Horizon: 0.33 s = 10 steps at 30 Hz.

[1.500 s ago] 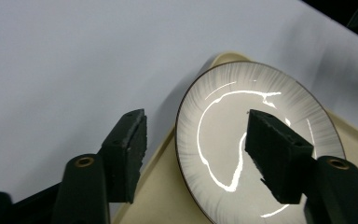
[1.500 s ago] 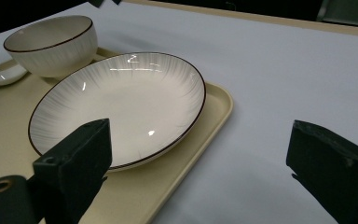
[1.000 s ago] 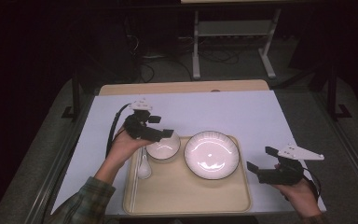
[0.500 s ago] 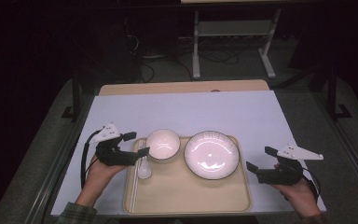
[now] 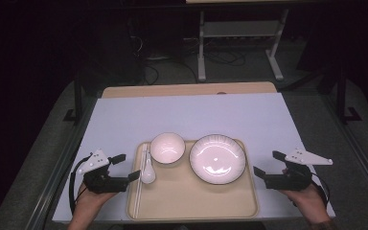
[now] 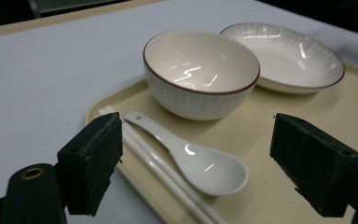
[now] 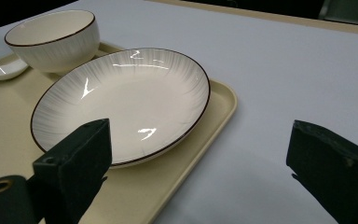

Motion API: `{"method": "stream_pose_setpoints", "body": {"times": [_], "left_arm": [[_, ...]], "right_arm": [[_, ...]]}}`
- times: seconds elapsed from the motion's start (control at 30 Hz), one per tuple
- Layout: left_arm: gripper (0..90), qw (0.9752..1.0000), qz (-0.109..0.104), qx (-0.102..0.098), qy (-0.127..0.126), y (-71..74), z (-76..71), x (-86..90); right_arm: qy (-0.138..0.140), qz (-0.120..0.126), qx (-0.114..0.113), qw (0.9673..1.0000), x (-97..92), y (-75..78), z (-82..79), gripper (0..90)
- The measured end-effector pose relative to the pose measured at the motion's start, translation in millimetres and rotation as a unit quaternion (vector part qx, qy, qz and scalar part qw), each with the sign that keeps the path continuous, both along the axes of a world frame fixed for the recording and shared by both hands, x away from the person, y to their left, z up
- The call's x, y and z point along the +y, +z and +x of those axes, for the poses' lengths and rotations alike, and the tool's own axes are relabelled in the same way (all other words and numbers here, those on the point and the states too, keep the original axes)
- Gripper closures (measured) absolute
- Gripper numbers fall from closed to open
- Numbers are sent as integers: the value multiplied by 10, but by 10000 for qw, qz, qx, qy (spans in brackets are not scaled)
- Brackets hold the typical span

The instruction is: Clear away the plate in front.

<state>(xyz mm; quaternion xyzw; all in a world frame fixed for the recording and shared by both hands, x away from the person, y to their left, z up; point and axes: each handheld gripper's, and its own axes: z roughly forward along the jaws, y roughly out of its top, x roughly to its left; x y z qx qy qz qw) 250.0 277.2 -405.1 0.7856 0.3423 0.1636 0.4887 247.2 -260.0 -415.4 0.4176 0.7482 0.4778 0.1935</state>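
While I check the high view, my left gripper (image 5: pixel 129 166) sits just left of the tray (image 5: pixel 196 206), jaws spread and empty; my right gripper (image 5: pixel 267 164) rests off the tray's right edge, likewise spread. On the tray: bowl (image 5: pixel 167 148), plate (image 5: pixel 217 158), spoon (image 5: pixel 148 170), chopsticks (image 5: pixel 139 189). Left gripper view: spoon (image 6: pixel 200 163) and chopsticks (image 6: pixel 163 170) lie between my spread jaws, untouched, bowl (image 6: pixel 200 72) behind. Right gripper view: plate (image 7: pixel 121 102) ahead, jaws wide, holding nothing.
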Motion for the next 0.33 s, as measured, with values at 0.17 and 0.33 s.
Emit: {"method": "stream_pose_setpoints", "body": {"times": [0.17, 0.33], "left_arm": [[162, 9999, -107, 32, 22, -14, 38, 28], [162, 9999, -142, 50, -18, -16, 60, 26]], "right_arm": [[16, -43, -5, 10000, 10, -1, -2, 60], [0, -36, -7, 10000, 2, -2, -8, 60]]}}
